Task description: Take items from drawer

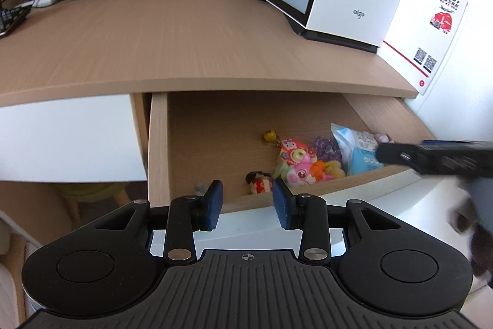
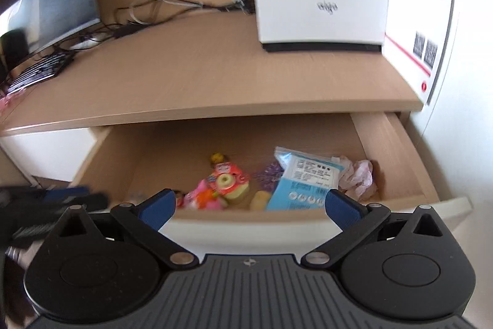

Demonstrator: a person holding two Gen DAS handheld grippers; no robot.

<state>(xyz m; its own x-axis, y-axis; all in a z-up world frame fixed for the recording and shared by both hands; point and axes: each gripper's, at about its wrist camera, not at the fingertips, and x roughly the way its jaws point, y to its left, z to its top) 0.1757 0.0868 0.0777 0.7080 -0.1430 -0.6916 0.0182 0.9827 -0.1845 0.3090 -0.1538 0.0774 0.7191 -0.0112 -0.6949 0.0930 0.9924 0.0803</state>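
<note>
Two empty claws, left [image 1: 247, 202] and right [image 2: 250, 207], gape above an open drawer [image 2: 397, 156] holding toys [image 2: 215, 190] and a blue packet [image 2: 303, 181].

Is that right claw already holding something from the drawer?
No, the right claw is open and empty above the drawer, with the blue packet lying inside.

One open drawer [image 2: 397, 150] holding one blue packet [image 2: 303, 179], one crumpled pink wrapper [image 2: 359, 174], one purple bead cluster [image 2: 271, 173], one yellow bell charm [image 2: 217, 158], and a heap of small colourful toys [image 2: 215, 190], exact count unclear. Two grippers: left [image 1: 246, 202], right [image 2: 249, 205].
</note>
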